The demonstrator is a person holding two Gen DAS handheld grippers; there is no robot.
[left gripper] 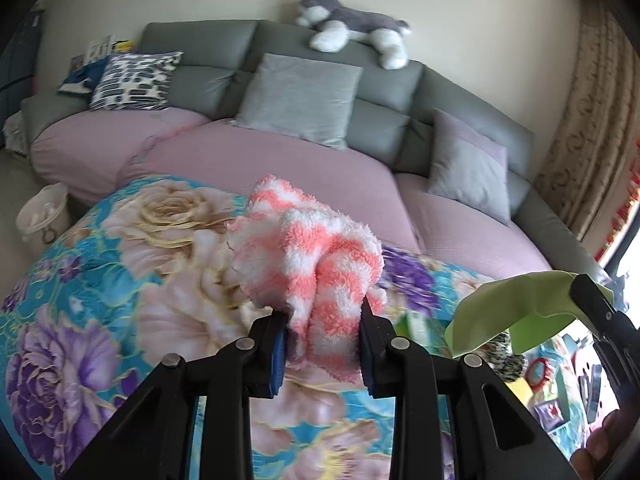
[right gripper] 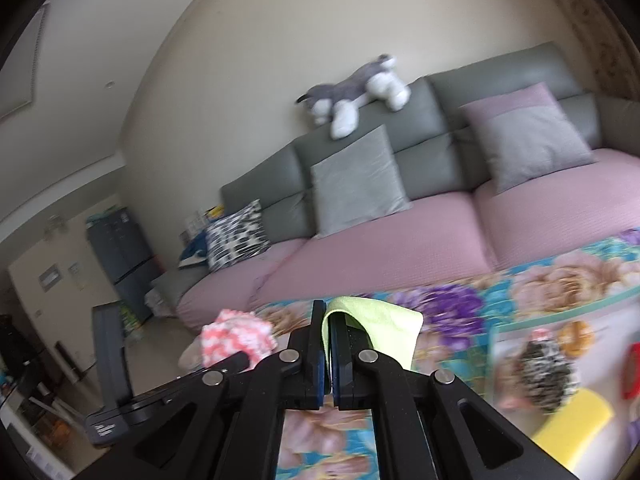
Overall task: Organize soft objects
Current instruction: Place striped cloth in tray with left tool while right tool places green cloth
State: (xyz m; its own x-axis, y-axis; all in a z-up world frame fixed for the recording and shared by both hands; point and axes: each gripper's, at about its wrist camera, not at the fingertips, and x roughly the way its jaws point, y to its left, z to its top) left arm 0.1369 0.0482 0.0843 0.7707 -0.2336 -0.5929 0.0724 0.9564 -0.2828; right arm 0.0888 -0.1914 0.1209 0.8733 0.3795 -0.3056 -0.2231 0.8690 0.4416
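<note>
Left hand-held gripper (left gripper: 324, 340) clamps pink-white fluffy cloth (left gripper: 316, 248); right hand-held gripper (right gripper: 329, 344) pinches green cloth (right gripper: 380, 322), seemingly clear above floral cover (left gripper: 120, 264)

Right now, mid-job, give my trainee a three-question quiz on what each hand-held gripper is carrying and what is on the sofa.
1. True or false: the left hand-held gripper is empty.
2. What colour is the cloth pinched by the right hand-held gripper?
3. Where does the plush dog lie: A on the sofa seat, B on the sofa backrest, C on the floral blanket?

Key: 1 false, it clamps a pink-and-white fluffy towel; 2 light green; 3 B.
</note>
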